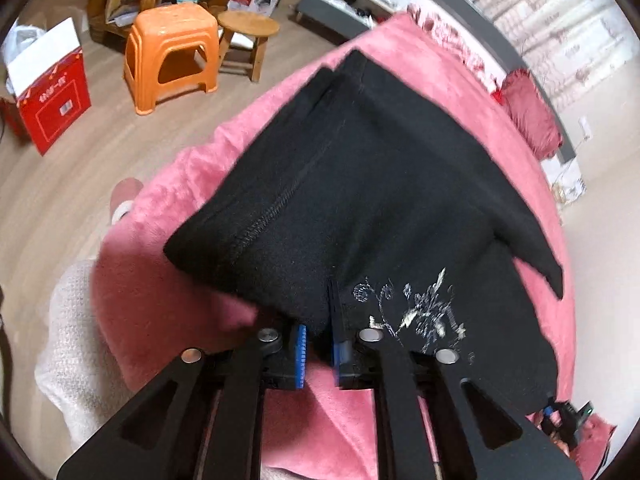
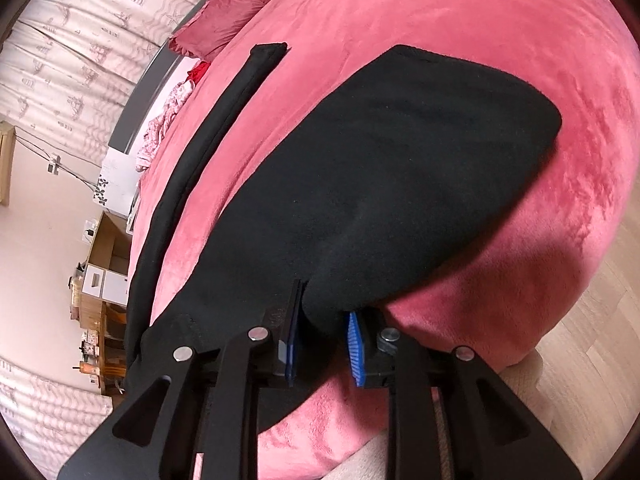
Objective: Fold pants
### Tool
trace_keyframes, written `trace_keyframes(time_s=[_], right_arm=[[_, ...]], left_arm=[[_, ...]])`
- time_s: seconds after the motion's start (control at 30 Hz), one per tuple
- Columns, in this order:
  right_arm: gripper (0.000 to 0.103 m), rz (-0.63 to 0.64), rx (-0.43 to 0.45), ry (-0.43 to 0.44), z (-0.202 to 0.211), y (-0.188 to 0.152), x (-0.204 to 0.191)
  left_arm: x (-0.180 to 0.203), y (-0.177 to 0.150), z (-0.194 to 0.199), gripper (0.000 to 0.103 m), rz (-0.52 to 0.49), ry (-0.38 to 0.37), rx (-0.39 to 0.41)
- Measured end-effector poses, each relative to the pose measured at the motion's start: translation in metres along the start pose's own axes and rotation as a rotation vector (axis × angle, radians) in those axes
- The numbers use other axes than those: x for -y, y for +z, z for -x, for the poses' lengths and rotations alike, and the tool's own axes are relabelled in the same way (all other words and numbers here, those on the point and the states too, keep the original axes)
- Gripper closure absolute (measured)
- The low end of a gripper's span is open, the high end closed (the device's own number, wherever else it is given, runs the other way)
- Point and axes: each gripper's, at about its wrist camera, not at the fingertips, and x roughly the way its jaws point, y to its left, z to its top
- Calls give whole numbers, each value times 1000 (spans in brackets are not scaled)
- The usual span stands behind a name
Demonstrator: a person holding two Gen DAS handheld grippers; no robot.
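- Here, on the far left of the left wrist view, an orange stool (image 1: 172,56), a round wooden stool (image 1: 248,36) and a red box (image 1: 52,108) stand on the wood floor, well apart from the bed.
- Next, the left claw (image 1: 318,354) has its blue pads (image 1: 299,354) closed onto a bunched hem of the black pants (image 1: 360,184), which run away from it along a stitched seam toward the far corner of the pink bed (image 1: 420,48).
- A pale embroidered patch (image 1: 420,312) lies just right of that grip, and a loose black flap (image 1: 540,256) hangs toward the bed's right edge.
- In the right wrist view, a narrow black band (image 2: 208,136), likely the pants' other edge or leg, stretches along the bed's left side toward a dark red pillow (image 2: 224,20).
- The right claw (image 2: 324,350) pinches the near edge of a broad black panel (image 2: 400,152), its pads (image 2: 356,352) close together on the cloth.
- The panel's long axis points straight ahead from that claw, toward its rounded far end up the bed.
- Both claws sit at the near bed edge, neither clearly nearer the far end, so the fold probably calls for carrying the gripped edges forward together.
- To the right, the bedspread (image 2: 520,20) beyond the panel is open room, while the floor (image 2: 592,340) drops away close by.
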Motion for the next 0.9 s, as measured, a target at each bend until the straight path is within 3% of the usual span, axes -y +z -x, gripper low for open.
trace_keyframes(time_s=[0.03,0.1,0.33,0.37,0.43,0.53,0.6,0.67,0.77,0.83,0.87,0.9], right_arm=[[67,-4,10,-2,1,1,-2],[59,-26,40,0,4,5,0],[60,-168,143,-4,10,48,32],[65,-171,145,-8,9,53,33],[91,-128,153,-54,9,62,25],[94,19,208,-114,23,68,1],[94,103,253,-155,32,67,-12],[94,121,262,-201,30,66,-14],[87,55,185,-318,7,63,3],[80,-2,177,-333,2,61,12],[74,-11,195,-348,3,60,10],[54,-9,219,-395,6,59,5]], left_arm=[[0,-1,7,88,2,3,28],[3,3,19,88,-4,5,80],[28,4,56,88,-89,124,276],[26,4,58,88,-83,149,288],[17,6,62,88,-43,206,317],[1,10,69,88,15,225,336],[2,12,70,78,17,227,339],[10,11,66,34,-3,220,342],[32,6,49,26,-64,178,318],[55,3,28,26,-155,176,262],[63,2,19,19,-187,187,245],[77,1,5,16,-242,207,214]])
